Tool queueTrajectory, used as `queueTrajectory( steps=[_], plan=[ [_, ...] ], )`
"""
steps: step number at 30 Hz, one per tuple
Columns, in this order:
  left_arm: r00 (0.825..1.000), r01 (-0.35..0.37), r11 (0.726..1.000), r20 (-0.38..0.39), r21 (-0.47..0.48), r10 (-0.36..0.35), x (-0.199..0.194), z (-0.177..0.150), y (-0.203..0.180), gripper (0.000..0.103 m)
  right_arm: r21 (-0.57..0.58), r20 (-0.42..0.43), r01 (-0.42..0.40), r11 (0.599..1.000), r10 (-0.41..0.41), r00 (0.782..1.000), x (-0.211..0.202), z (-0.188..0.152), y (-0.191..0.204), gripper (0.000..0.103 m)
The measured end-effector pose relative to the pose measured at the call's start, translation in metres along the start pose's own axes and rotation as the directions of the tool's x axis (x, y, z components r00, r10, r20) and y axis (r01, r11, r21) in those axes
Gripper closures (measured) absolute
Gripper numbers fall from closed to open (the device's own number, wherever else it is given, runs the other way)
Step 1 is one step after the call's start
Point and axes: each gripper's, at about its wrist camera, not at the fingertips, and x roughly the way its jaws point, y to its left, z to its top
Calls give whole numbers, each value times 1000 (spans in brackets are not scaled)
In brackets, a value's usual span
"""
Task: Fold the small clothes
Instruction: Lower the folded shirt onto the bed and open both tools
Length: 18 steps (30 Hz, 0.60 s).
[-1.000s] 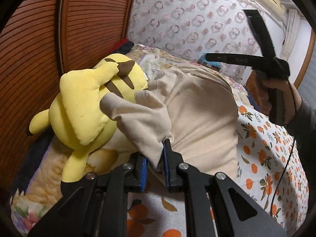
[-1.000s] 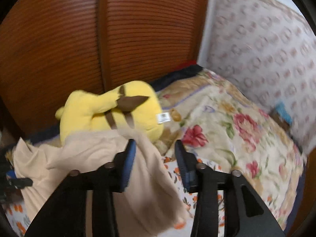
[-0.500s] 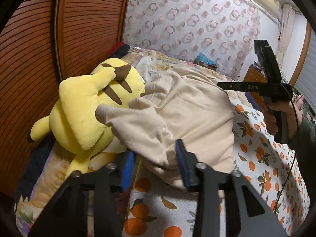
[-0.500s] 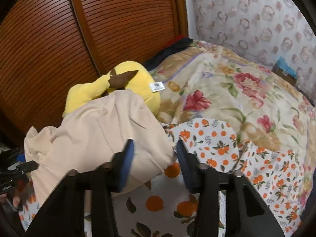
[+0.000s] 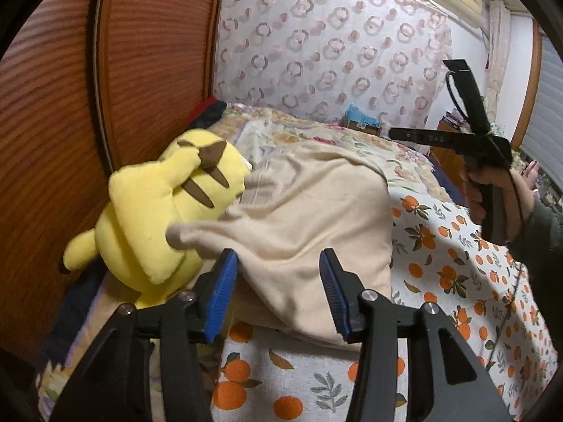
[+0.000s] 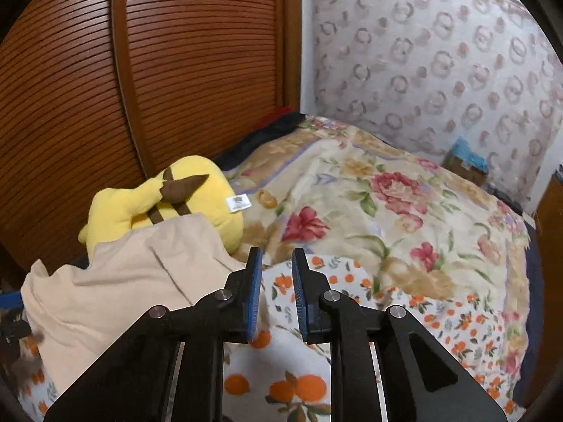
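One beige garment (image 5: 309,218), one yellow plush toy (image 5: 158,211), two grippers (image 5: 278,292) (image 6: 276,292)

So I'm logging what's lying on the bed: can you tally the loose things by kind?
Beige garment: 1
Yellow plush toy: 1
Covers on the bed: 2, the orange-print sheet and floral blanket
Total: 4

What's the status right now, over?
Left gripper open, empty. Right gripper narrowly open, empty. Beige garment loose on the orange-print sheet, one end draped on the yellow plush toy.
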Motion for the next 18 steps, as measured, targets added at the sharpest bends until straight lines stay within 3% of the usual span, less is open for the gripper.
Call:
queueTrajectory(
  steps=[5, 11, 18],
  plan=[
    [997, 8, 999, 72, 45, -11, -16, 10, -17, 55, 13, 34, 19, 1000, -19, 999, -46, -12, -2, 87],
    [988, 46, 994, 142, 102, -61, -38, 20, -52, 55, 34, 104, 36, 999, -40, 994, -128, -47, 5, 81],
    [976, 80, 980, 184, 183, -114, -65, 18, -101, 55, 80, 161, 80, 994, -92, 983, -213, -100, 8, 66]
  ],
)
